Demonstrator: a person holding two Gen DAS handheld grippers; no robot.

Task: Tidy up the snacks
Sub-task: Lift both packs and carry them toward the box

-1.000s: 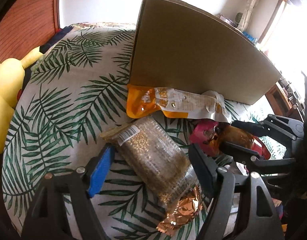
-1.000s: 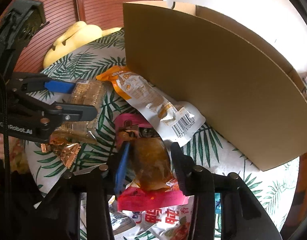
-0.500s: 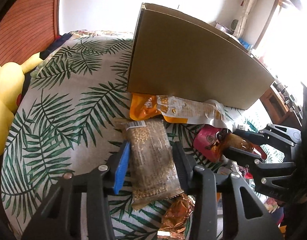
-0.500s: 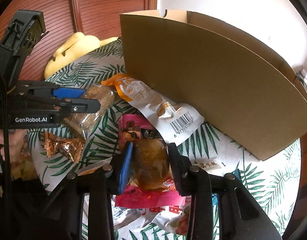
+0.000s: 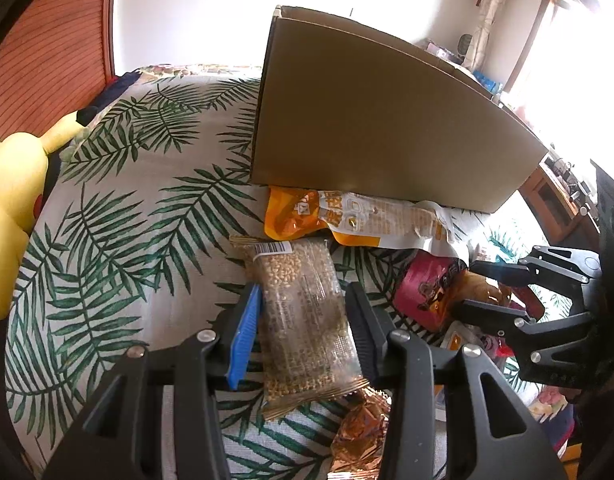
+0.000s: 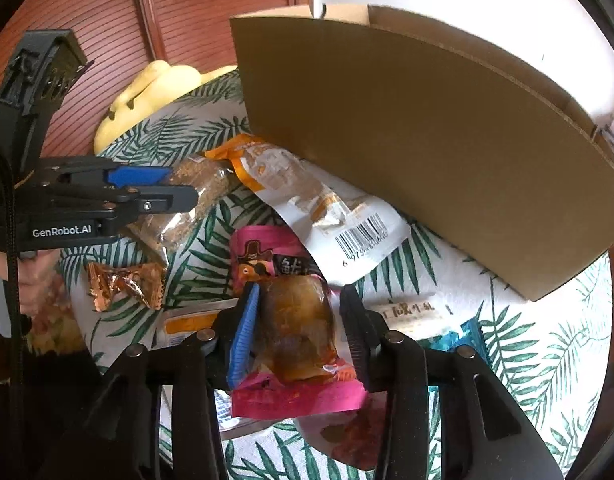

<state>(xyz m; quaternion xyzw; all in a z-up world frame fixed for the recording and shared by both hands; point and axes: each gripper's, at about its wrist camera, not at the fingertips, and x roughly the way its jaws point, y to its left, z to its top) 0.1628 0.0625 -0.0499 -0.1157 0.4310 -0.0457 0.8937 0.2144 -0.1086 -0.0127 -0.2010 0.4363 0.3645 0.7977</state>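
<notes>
Blue packet shows in R wrist view only.

A bed covered with a white spread printed with green palm fronds fills the room's foreground. Behind it rises a white wall, washed out by strong daylight. To the left stands reddish-brown ribbed wood panelling. On the right, a bright window glares beside a patterned curtain, with a wooden cabinet below it. A yellow plush toy lies at the bed's edge.
</notes>
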